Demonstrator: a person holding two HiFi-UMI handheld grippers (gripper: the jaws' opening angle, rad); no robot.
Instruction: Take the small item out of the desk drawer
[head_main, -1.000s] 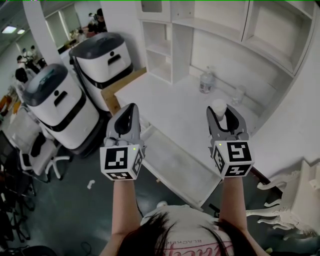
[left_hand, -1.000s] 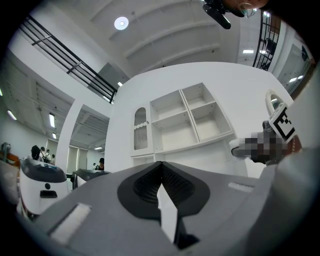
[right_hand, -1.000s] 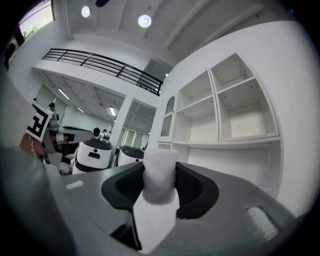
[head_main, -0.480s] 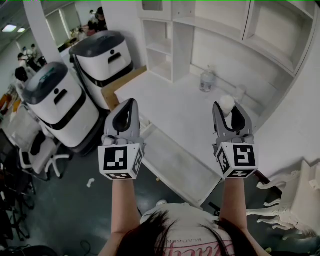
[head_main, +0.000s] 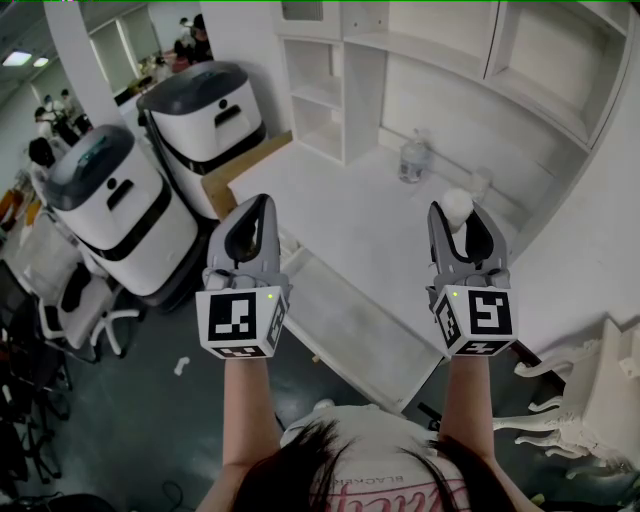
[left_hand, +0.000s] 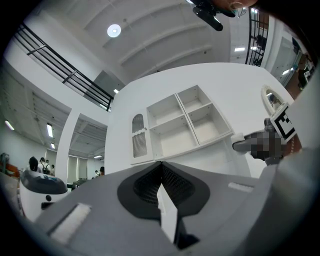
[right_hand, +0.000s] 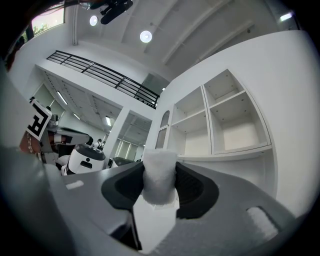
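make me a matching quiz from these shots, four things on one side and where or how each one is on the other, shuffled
Things
1. grey left gripper
2. small white fuzzy item
3. white desk drawer
4. clear plastic bottle

Place or state
A. pulled out below the white desk top
B. standing upright near the back of the desk top
C. jaws shut, nothing between them
D. clamped between the jaws of the right gripper

Pairs: 1-C, 2-D, 3-A, 4-B

The small item (right_hand: 159, 175) and desk (head_main: 350, 205) are white.
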